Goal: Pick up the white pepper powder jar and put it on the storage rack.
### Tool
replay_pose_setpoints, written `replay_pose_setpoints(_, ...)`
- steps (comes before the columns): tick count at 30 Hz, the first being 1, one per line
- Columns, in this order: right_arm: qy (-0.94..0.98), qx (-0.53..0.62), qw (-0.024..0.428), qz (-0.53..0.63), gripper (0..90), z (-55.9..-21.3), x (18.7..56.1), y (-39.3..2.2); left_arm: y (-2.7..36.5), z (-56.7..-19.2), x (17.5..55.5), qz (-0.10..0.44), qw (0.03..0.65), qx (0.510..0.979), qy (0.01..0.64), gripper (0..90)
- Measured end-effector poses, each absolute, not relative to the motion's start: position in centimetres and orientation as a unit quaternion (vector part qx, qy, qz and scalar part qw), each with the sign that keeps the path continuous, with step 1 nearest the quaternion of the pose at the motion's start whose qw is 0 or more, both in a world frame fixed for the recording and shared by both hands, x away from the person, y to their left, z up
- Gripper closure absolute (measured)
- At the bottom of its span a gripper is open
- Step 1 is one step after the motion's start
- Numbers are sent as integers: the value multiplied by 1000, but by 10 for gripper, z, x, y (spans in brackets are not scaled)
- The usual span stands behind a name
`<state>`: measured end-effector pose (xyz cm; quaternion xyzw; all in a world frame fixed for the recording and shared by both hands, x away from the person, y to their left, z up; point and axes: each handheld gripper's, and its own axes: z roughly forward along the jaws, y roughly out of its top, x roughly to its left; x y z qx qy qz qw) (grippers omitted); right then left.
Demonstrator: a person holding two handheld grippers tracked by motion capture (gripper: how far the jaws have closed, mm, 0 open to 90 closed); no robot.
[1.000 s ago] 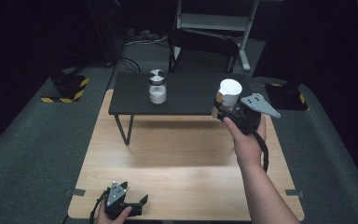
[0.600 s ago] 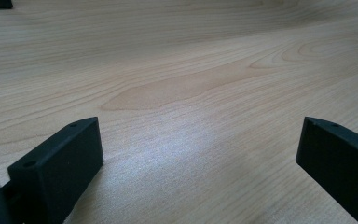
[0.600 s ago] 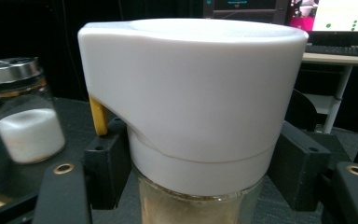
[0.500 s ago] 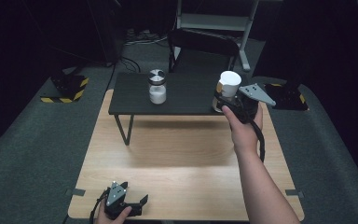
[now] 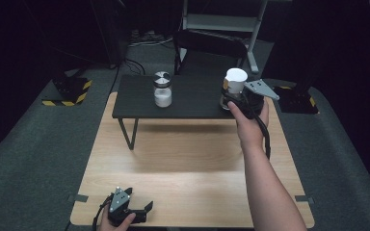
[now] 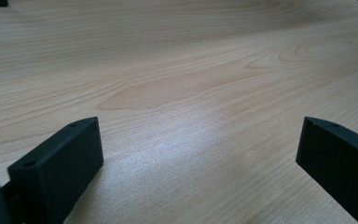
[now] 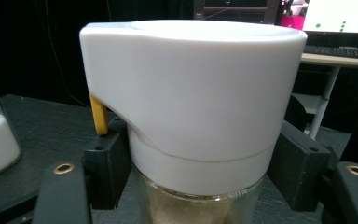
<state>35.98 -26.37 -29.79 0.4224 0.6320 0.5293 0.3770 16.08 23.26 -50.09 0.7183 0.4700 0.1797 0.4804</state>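
Jaws of the right gripper (image 5: 234, 98) pinched the white-capped glass jar (image 5: 234, 82); it could slip and spill.

My right gripper (image 5: 235, 96) sits at one o'clock on my outstretched forearm, jaws clamped tight on what I hold. My left gripper (image 5: 125, 210) rests at seven o'clock, low, jaws spread wide apart.

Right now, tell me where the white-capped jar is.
In the high view the white-capped jar is at the right end of the black shelf, clamped in the right gripper, with the silver-lidded jar to its left.
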Motion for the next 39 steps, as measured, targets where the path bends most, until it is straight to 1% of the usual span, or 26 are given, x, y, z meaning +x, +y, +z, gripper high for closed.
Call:
replay_pose_setpoints(15,630,425,381,527,305,-301,371,-260,234,-501,161,177,482,718,469,9)
replay_pose_setpoints(39,625,416,386,536,303,-309,370,-262,234,-501,161,176,481,721,467,9)
